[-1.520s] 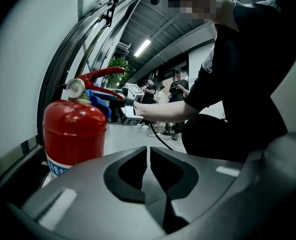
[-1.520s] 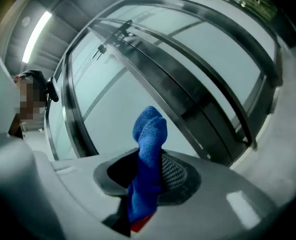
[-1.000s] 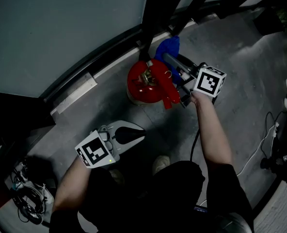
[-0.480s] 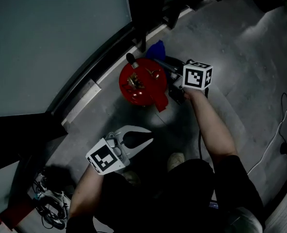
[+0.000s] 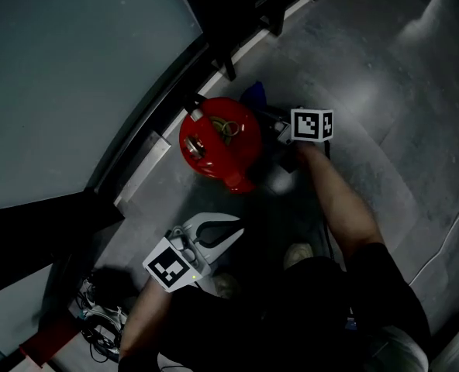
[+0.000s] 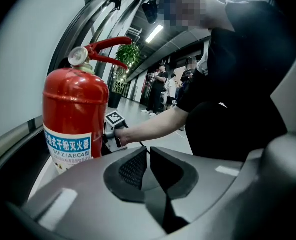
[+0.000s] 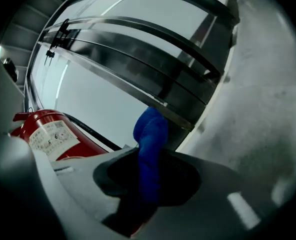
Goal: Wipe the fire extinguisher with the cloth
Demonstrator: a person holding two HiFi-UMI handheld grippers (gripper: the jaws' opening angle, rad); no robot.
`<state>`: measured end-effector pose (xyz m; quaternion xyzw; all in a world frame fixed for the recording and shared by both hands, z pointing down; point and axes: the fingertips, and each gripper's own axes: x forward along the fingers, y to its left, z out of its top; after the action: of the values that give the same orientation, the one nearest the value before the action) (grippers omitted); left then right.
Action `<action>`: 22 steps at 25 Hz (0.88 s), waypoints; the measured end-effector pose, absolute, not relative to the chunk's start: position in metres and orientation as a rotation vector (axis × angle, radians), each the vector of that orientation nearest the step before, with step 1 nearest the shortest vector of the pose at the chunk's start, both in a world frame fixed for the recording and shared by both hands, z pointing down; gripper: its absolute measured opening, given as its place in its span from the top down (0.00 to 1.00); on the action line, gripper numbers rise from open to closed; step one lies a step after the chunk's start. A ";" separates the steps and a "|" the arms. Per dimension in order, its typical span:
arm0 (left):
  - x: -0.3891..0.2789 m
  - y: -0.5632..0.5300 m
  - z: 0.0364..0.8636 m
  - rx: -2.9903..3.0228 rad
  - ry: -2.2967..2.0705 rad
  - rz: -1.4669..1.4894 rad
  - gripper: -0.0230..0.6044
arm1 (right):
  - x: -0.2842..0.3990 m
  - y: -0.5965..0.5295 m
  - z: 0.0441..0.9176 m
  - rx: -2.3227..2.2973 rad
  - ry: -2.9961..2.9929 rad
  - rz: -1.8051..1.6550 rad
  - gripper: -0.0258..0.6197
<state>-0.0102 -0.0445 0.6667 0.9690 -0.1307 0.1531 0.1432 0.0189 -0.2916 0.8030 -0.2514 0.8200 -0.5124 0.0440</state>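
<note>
A red fire extinguisher [image 5: 214, 142] stands upright on the grey floor by the glass wall, seen from above in the head view. My right gripper [image 5: 272, 118] is at its right side, shut on a blue cloth [image 5: 253, 94] that peeks out behind the cylinder. In the right gripper view the cloth [image 7: 150, 134] sticks up from the right gripper [image 7: 150, 159], with the extinguisher [image 7: 50, 134] just to its left. My left gripper [image 5: 236, 227] hovers nearer me, shut and empty. From the left gripper [image 6: 148, 156] the extinguisher [image 6: 73, 114] shows its label and handle.
A glass wall with a dark rail and posts [image 5: 214, 22] runs behind the extinguisher. Tangled cables [image 5: 98, 324] lie at the lower left. My shoe [image 5: 299, 254] stands on the floor below the extinguisher. People [image 6: 163, 91] and a plant [image 6: 130, 59] are far down the corridor.
The right gripper has drawn in along the extinguisher's right side with the cloth, which now shows less behind the cylinder. The left gripper stays shut below it.
</note>
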 end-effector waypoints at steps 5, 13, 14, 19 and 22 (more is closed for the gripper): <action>-0.023 -0.043 0.680 2.738 -0.416 0.502 0.92 | 0.022 -0.296 0.836 -0.805 2.387 -1.660 0.79; -0.027 -0.042 0.686 2.706 -0.413 0.507 0.92 | 0.029 -0.286 0.903 -1.071 2.478 -1.736 0.79; -0.028 -0.042 0.687 2.708 -0.411 0.510 0.92 | 0.030 -0.284 0.909 -1.094 2.485 -1.750 0.79; -0.031 -0.042 0.691 2.696 -0.413 0.519 0.92 | 0.035 -0.273 0.933 -1.160 2.513 -1.812 0.79; -0.029 -0.045 0.688 2.698 -0.417 0.495 0.92 | 0.047 -0.262 0.948 -1.261 2.656 -1.829 0.79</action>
<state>-0.0287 -0.0448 0.6876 0.9561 -0.1479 0.1753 0.1823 0.0465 -0.2624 0.9475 -0.3596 0.7571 -0.5215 -0.1599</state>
